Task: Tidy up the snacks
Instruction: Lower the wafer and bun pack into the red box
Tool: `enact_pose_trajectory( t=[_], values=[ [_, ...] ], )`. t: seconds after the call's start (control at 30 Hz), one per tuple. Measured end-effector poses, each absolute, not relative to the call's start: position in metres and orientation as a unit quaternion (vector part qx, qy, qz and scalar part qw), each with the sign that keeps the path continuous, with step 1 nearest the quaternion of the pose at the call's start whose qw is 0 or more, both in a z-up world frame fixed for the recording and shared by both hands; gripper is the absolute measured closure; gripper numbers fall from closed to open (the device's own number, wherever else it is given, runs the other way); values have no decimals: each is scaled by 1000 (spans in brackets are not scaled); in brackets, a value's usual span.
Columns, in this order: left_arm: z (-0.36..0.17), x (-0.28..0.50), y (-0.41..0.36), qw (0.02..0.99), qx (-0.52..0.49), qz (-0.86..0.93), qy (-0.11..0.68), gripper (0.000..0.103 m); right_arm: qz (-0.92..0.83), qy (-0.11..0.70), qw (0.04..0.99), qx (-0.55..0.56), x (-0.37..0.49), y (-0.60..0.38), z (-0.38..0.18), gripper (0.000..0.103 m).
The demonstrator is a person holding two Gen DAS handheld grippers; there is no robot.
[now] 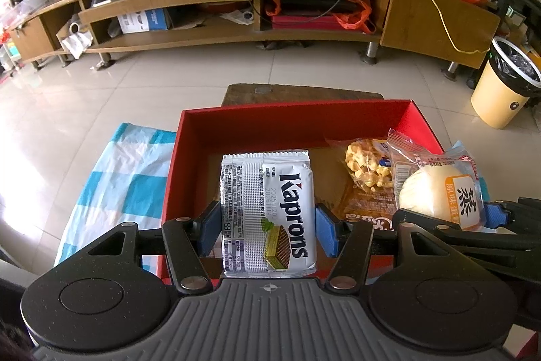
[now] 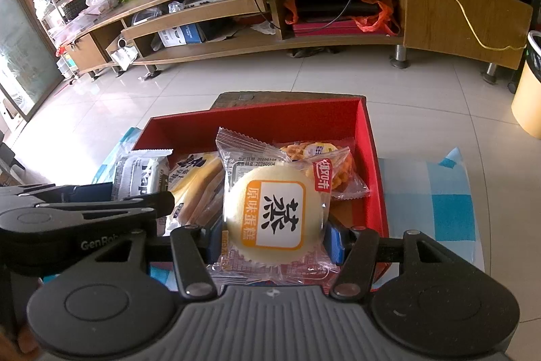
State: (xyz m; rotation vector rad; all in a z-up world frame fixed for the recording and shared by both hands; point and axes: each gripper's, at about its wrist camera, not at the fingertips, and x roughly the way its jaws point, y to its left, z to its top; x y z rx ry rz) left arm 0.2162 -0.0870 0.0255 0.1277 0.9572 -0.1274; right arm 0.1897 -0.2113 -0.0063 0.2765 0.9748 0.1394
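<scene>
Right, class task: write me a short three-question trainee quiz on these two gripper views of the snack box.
1. True or false: the left gripper grips the Kaprons wafer pack.
2. What does the right gripper hold? A steamed cake packet; B drink bottle; C nothing.
3. What colour is the box?

Key: 1 true; 2 A; 3 red.

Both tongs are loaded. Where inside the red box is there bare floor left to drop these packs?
Free: the red box floor along its left and far walls, ahead of the Kaprons wafer pack in the left tongs. Crowded: the right half, where the corn puff bag and orange packet lie beneath the steamed cake in the right tongs.
</scene>
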Motion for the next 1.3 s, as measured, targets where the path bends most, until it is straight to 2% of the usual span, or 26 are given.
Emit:
enact_pose_trajectory(
  t=[1.3],
  values=[
    [-3,249,-94,874,62,-33,481,39,63,486,863,123,233,-210,-37,49]
  ],
)
